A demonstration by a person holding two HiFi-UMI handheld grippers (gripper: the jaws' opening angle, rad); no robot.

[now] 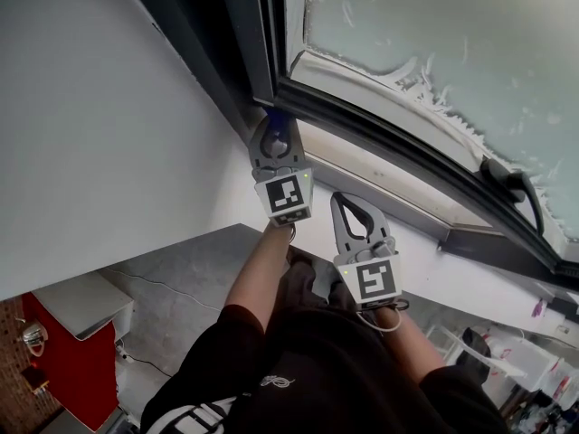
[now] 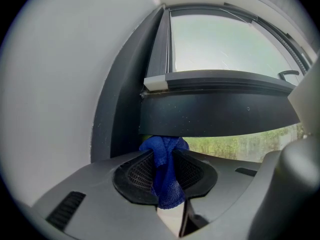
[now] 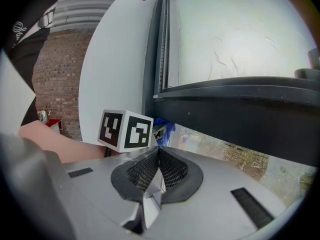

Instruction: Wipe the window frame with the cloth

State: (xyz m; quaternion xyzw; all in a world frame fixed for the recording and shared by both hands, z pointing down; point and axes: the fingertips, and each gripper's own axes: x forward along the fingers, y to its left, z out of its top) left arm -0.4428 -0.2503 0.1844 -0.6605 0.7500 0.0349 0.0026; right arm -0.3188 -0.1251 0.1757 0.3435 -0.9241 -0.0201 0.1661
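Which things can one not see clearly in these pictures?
- Left gripper view: the top of the blue cloth disappears under the dark window frame, so the contact spot is hidden.
- Head view: the left gripper covers nearly all of the cloth.
- Right gripper view: the marker cube hides the left gripper's jaws; only a blue scrap shows.
- Dirt on the frame: too dark to tell in any view.

Lit softly by daylight through the window glass (image 1: 434, 34); dim under the dark frame (image 2: 215, 111); bent, black-cornered in gripper views.
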